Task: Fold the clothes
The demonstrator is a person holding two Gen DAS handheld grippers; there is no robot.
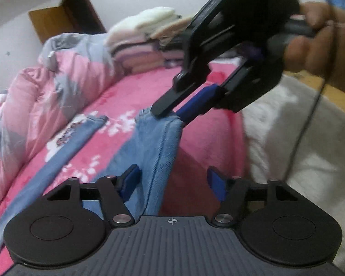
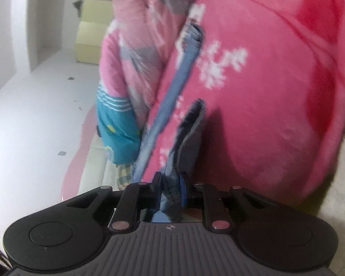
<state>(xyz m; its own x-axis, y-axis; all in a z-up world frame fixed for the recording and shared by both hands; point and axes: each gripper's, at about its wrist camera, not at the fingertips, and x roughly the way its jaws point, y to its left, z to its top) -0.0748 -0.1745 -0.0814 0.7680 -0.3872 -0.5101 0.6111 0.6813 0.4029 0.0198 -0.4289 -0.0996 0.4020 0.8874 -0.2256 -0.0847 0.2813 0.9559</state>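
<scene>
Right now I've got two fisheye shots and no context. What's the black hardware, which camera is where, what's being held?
There is no robot: a person holds a two-finger gripper in each hand, each with a camera looking along its fingers.

The left wrist view shows the left gripper at the bottom, jaws open, with the fabric between them but ungripped. Ahead is the right gripper, held by a hand, pinching an edge of light blue jeans.

The right wrist view shows the right gripper itself, shut on the denim.

The jeans lie partly on a pink floral blanket on a bed, beside a pink and grey quilt and a stack of folded clothes.
</scene>
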